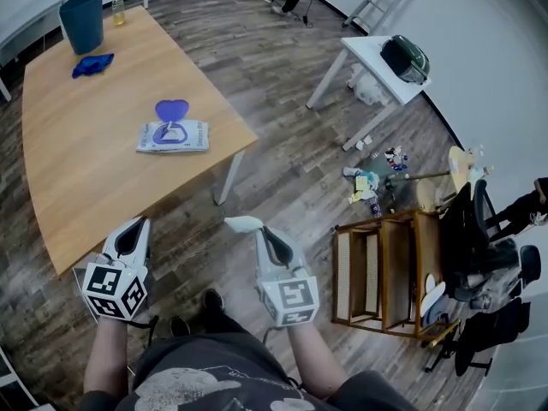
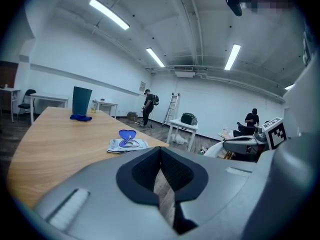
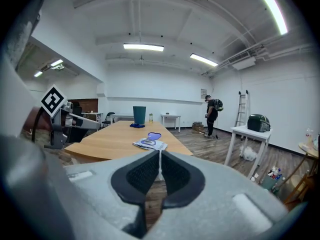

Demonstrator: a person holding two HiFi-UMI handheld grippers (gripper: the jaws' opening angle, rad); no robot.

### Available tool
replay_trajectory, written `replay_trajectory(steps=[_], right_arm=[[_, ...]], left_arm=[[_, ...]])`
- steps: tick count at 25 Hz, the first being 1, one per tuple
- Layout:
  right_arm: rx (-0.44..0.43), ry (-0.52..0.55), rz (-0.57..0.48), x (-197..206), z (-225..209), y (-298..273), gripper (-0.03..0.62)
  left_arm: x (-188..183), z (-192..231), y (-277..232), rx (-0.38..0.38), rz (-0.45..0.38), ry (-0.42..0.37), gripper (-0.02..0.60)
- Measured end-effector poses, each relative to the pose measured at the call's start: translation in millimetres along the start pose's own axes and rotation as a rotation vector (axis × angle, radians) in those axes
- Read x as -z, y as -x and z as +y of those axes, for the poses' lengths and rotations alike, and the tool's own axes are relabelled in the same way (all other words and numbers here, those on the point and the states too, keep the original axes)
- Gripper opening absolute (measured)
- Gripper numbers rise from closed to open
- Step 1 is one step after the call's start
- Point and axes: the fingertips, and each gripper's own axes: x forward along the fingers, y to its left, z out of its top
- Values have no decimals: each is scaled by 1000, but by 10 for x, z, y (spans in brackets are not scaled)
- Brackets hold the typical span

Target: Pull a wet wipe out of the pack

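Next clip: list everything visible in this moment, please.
light wooden table: one, tan, left.
flat wet wipe pack, blue lid raised: one, white-blue, on table.
tall teal bin: one, table's far end.
crumpled blue cloth: one, beside bin.
small white side table: one, bearing dark green bag.
wooden slatted rack: one, brown, floor right.
bystander: one, dark clothes, far by the ladder.
left claw: one, grey, shut, empty.
right claw: one, grey, shut, empty.

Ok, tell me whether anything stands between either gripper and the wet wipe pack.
Nothing visible does. The white wet wipe pack with its blue lid flipped open lies on the light wooden table, with only its top and the floor between it and the left gripper and right gripper.
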Motion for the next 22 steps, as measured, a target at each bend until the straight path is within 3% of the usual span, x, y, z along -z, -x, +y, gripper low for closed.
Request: replay_trajectory(steps=[8,17,22], right_arm=[[54,48,-20,-74,441,331,5],[98,54,-12,-6,834,595,3],[81,78,-19,16,1081,643,3]], left_arm=[[93,38,514,61,-17,-12,18],[232,169,1001,66,-29,5,18],[298,213,1157,69,-36,12,18]])
